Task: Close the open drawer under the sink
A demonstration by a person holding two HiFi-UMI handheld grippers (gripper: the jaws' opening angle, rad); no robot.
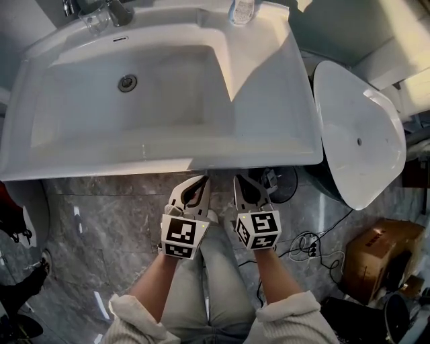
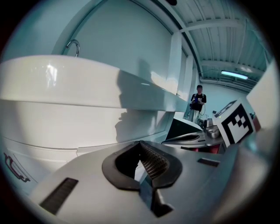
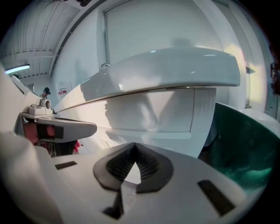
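Observation:
From the head view, the white sink point(image 1: 161, 158) juts out over the cabinet and hides the drawer below it. Both grippers sit side by side just under its front rim, pointing at the cabinet. The left gripper point(image 1: 199, 180) and the right gripper point(image 1: 242, 178) are shut with nothing between their jaws. In the left gripper view, the left gripper point(image 2: 141, 146) faces the white drawer front point(image 2: 65, 131) at close range. In the right gripper view, the right gripper point(image 3: 134, 148) faces the same white front point(image 3: 148, 113) beneath the basin. Whether either tip touches the front cannot be told.
A faucet point(image 1: 111, 10) and a bottle point(image 1: 242, 10) stand at the sink's back. A white oval fixture point(image 1: 359, 141) with a dark underside stands close on the right. Cables with a power strip point(image 1: 306, 245) and a cardboard box point(image 1: 379, 255) lie on the grey floor. A person point(image 2: 198, 100) stands far off.

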